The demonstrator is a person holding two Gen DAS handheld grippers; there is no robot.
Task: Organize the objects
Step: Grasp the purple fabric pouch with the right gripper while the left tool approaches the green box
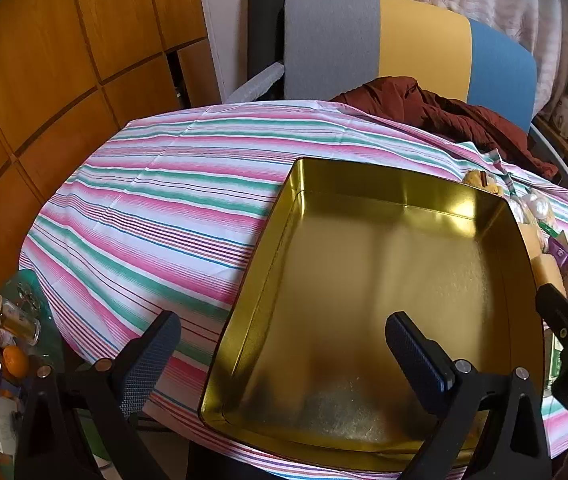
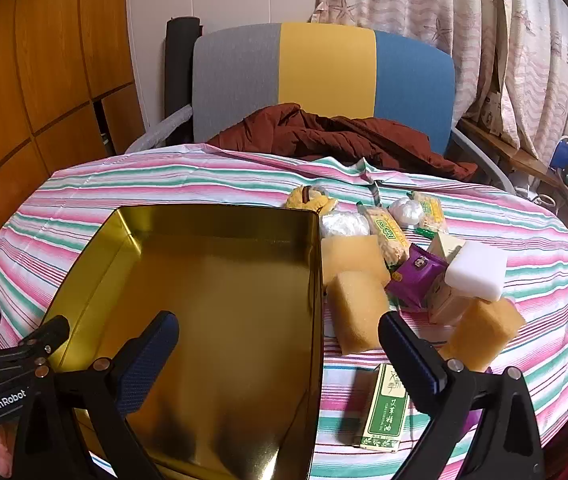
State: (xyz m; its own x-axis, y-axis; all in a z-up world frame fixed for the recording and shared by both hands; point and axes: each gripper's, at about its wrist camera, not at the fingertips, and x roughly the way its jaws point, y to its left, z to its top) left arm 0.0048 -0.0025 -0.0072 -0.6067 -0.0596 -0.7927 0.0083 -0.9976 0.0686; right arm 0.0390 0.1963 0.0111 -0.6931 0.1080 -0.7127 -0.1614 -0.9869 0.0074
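An empty gold tin box [image 1: 363, 300] [image 2: 212, 300] lies on the striped tablecloth. To its right lies a pile of small things: yellow sponges [image 2: 357, 312], a white foam block [image 2: 477, 270], a purple packet [image 2: 413, 280], green-and-yellow snack bars [image 2: 389, 236], white wrapped items [image 2: 341, 224] and a green-and-white box [image 2: 385, 408]. My left gripper [image 1: 280, 354] is open and empty over the tin's near left corner. My right gripper [image 2: 280, 356] is open and empty over the tin's right wall, its right finger near the sponges.
A chair [image 2: 323, 80] with grey, yellow and blue back stands behind the table, a dark red jacket [image 2: 335, 136] on it. A wooden cabinet [image 1: 44, 80] is on the left. Bottles and an orange [image 1: 16, 360] sit low at the left. Curtains [image 2: 463, 40] hang at the right.
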